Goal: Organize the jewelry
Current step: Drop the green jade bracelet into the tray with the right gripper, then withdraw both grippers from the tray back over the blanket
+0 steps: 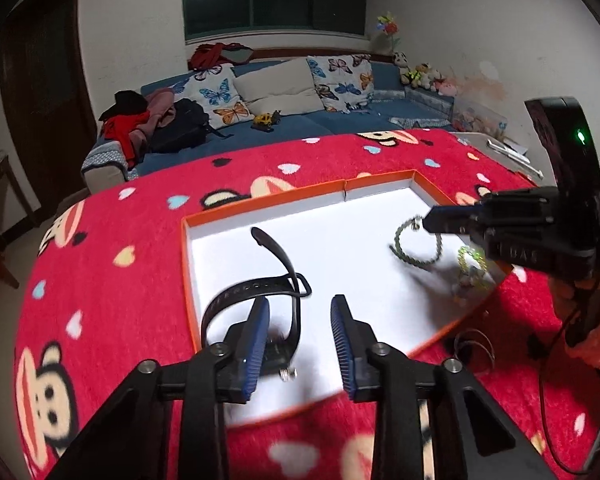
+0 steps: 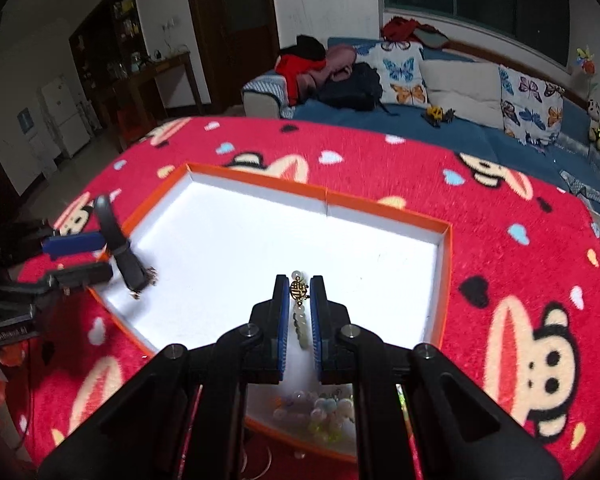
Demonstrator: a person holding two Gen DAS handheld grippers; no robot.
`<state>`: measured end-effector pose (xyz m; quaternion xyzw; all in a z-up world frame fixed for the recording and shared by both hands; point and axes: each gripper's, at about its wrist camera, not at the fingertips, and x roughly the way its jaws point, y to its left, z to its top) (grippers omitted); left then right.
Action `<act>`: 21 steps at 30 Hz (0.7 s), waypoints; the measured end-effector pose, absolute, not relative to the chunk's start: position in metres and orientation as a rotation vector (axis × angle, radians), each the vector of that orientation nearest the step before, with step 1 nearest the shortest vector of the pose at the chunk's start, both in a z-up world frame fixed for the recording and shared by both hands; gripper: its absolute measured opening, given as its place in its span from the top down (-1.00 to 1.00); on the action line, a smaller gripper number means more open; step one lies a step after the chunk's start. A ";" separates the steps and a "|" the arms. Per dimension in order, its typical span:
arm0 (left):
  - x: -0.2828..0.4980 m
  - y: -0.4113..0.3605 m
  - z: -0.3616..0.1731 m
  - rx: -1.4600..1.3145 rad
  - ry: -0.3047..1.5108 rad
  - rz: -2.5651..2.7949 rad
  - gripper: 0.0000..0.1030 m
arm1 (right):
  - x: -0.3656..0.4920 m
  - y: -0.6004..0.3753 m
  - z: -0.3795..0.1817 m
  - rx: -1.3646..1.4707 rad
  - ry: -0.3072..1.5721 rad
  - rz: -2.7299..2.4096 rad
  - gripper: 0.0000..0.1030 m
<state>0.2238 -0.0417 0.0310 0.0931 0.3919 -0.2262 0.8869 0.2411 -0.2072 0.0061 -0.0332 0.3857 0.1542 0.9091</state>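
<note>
Working over an orange-rimmed tray (image 1: 260, 200) set on the red monkey-print blanket (image 1: 120, 248) covering the desk.

Right claw (image 2: 300, 282) clamped together on a bead bracelet (image 2: 299, 290), gold charm up at the tips, pale green beads trailing back between the pads. Held above the tray floor toward its near edge, probably pinched at one spot so as to let the loop hang free and keep it from tangling while choosing a place for it.

Left claw (image 1: 301, 304) apart, over the tray's left near corner. Black strap watch (image 1: 256, 284) there, its body against the inner face of one finger, the other pad clear of it with white floor showing in the gap. Probably lining up for a pinch on the strap or the case; not gripped as far as can be judged.

From the left wrist only: the bracelet (image 1: 416, 258) as a full hanging loop under the right claw (image 1: 430, 220), with its shadow on the tray floor, so plainly off the floor.

From the right wrist only: the charm and single beads up close, a heap of pale beaded bracelets (image 2: 324, 408) in the tray's near corner beneath the claw, and the watch (image 2: 120, 248) standing tilted between the left claw's (image 2: 100, 256) fingers, buckle end down. Cannot tell whether it rests on the floor or leans on a finger.
</note>
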 end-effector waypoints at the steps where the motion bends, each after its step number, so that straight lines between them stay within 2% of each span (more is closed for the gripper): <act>1: 0.232 -0.045 0.030 0.200 0.822 -0.475 0.36 | 0.243 -0.207 0.004 -0.068 0.802 0.316 0.78; 10: 0.266 -0.057 0.006 0.226 0.897 -0.455 0.34 | 0.252 -0.214 -0.001 -0.050 0.850 0.318 0.71; 12: 0.266 -0.054 0.006 0.198 0.906 -0.453 0.34 | 0.250 -0.215 0.000 -0.059 0.858 0.316 0.54; 14: 0.263 -0.051 0.008 0.170 0.913 -0.451 0.33 | 0.242 -0.216 0.004 -0.068 0.855 0.318 0.45; 16: 0.258 -0.048 0.012 0.139 0.913 -0.456 0.23 | 0.236 -0.218 0.009 -0.072 0.856 0.321 0.44; 17: 0.255 -0.046 0.015 0.128 0.913 -0.458 0.10 | 0.229 -0.219 0.012 -0.072 0.850 0.324 0.44; 21: 0.232 -0.040 0.026 0.080 0.899 -0.468 0.05 | 0.204 -0.226 0.022 -0.069 0.841 0.327 0.43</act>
